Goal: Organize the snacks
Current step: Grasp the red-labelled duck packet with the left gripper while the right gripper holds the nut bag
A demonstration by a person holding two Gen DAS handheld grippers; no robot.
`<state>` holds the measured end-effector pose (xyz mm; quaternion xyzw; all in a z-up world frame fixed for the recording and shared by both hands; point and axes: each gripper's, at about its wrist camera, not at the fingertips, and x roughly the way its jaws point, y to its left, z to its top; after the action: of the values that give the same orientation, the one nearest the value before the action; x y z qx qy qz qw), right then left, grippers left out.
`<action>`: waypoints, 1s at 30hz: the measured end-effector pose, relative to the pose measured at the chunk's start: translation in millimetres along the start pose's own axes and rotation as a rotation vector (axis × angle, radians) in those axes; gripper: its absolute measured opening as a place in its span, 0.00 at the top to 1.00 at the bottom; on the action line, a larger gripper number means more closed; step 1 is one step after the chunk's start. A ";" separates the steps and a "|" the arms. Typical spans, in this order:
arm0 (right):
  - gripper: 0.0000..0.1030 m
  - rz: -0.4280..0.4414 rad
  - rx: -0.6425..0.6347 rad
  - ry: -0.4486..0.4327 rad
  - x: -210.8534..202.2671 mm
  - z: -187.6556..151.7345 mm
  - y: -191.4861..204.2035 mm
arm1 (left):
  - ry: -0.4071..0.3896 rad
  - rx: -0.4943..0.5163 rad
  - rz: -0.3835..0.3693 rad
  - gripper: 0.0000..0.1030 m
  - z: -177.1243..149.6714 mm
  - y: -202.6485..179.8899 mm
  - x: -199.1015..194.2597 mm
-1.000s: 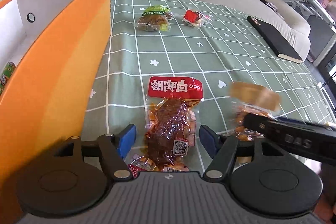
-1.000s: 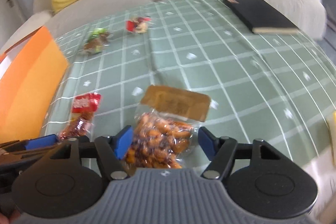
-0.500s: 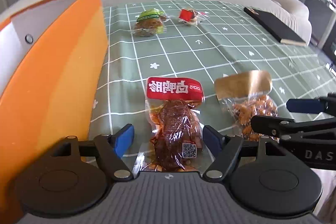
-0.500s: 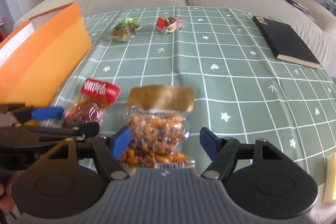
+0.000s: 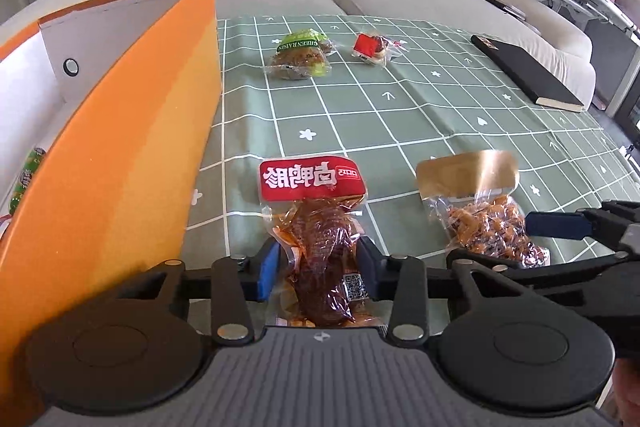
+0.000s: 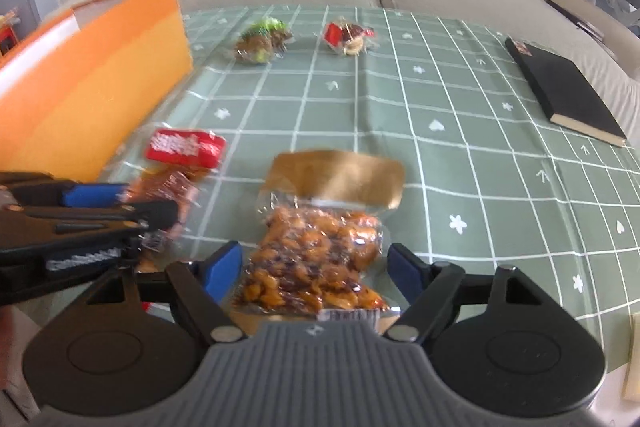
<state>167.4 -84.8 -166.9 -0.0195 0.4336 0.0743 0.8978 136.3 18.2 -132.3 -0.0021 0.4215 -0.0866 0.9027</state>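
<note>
Two packets lie on the green cloth before us. Our left gripper has just been closing and now pinches the red-topped meat packet; the right gripper, just been opening, straddles the nut packet without pressing. We squeeze firmly, then lift toward the orange box.

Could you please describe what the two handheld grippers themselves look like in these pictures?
Both match: the left gripper and right gripper each have a ribbed grey body, two round black discs, black linkage arms with silver pivot pins, and two fingers padded in blue. White lettering runs along the side of each, too blurred or cut off to read. No cables or sleeves show.
</note>
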 end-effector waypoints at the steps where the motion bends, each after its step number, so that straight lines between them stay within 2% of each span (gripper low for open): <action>1: 0.23 0.005 0.004 0.006 2.0 -1.2 -1.2 | -0.005 -0.007 -0.007 0.59 0.2 0.7 -1.8; 2: 0.23 0.006 0.004 0.003 2.6 -2.8 -1.5 | -0.012 -0.013 -0.016 0.69 0.6 1.2 -3.1; 3: 0.22 0.001 -0.013 0.000 2.8 -4.3 0.7 | -0.022 -0.021 -0.031 0.70 1.4 1.9 -5.2; 5: 0.24 -0.012 -0.057 -0.016 1.9 -7.5 6.3 | -0.004 -0.025 -0.065 0.70 2.6 1.3 -4.1; 8: 0.28 0.002 -0.048 -0.021 1.2 -8.0 5.1 | -0.008 -0.017 -0.065 0.70 0.3 -2.2 -4.6; 9: 0.28 0.006 -0.049 -0.024 1.1 -8.3 5.1 | -0.002 -0.028 -0.085 0.70 0.4 -1.6 -4.2; 11: 0.29 0.025 -0.068 -0.032 0.1 -10.5 7.4 | 0.035 -0.083 -0.141 0.70 0.8 2.0 -0.8; 16: 0.29 0.035 -0.084 -0.041 -1.2 -11.9 8.3 | 0.067 -0.206 -0.189 0.69 2.7 15.3 4.1; 17: 0.29 0.035 -0.084 -0.043 -2.4 -13.5 9.5 | 0.076 -0.212 -0.189 0.68 4.5 14.9 5.2; 18: 0.29 0.036 -0.084 -0.045 -2.9 -13.8 9.1 | 0.088 -0.205 -0.180 0.63 6.5 13.6 6.0; 25: 0.30 0.037 -0.083 -0.051 -1.7 -14.5 9.4 | 0.095 -0.132 -0.115 0.62 8.2 -6.9 5.7; 26: 0.30 0.038 -0.081 -0.052 -2.2 -14.9 8.7 | 0.090 -0.129 -0.108 0.63 6.6 -8.4 4.5; 28: 0.31 0.040 -0.074 -0.053 -2.6 -14.5 7.3 | 0.069 -0.130 -0.095 0.71 3.3 -8.8 0.3; 30: 0.32 0.039 -0.058 -0.049 -3.5 -13.5 4.2 | 0.064 -0.131 -0.104 0.72 2.5 -8.1 -2.6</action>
<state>154.1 -82.3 -172.4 -0.0352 0.4093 0.1047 0.9057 135.3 10.4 -128.1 -0.0801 0.4544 -0.1057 0.8809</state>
